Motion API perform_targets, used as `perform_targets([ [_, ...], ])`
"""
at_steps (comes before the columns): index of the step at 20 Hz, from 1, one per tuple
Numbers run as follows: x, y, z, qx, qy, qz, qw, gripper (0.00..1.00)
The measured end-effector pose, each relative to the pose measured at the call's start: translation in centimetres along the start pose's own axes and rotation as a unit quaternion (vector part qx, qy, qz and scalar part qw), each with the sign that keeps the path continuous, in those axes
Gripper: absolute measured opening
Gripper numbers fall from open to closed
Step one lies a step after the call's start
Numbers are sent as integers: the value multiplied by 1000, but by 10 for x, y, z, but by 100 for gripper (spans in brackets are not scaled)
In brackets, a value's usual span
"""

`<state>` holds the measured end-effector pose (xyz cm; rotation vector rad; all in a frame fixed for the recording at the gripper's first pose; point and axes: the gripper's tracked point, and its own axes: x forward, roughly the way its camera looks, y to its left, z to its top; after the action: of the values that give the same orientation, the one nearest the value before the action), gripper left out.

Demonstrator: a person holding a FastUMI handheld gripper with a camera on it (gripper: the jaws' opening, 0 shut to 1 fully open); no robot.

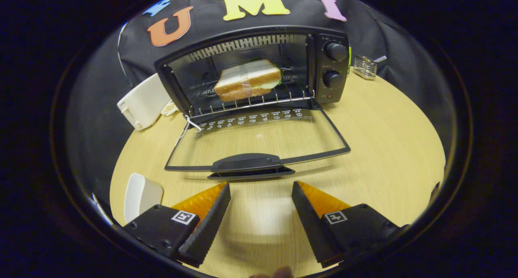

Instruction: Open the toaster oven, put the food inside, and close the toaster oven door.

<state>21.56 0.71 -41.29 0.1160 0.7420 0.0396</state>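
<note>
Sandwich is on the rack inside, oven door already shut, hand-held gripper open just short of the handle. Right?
Not quite. The gripper view shows the oven door folded down open, not shut. The rest holds: sandwich on the rack inside, hand-held gripper open, empty, just short of the handle.

Dim, warm light falls from above, leaving a soft pale glare patch on the wooden table (380, 120) between the spread, empty fingers (210, 217) of the gripper (261, 185). The toaster oven (251, 67) interior stays dark. Fisheye distortion bends the table's edge; focus is sharp centrally, softer outward.
</note>
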Motion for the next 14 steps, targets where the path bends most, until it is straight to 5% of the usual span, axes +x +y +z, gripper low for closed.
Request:
perform_targets([
  [14, -47, 16, 81, -11, -85, 3, 996, 100],
])
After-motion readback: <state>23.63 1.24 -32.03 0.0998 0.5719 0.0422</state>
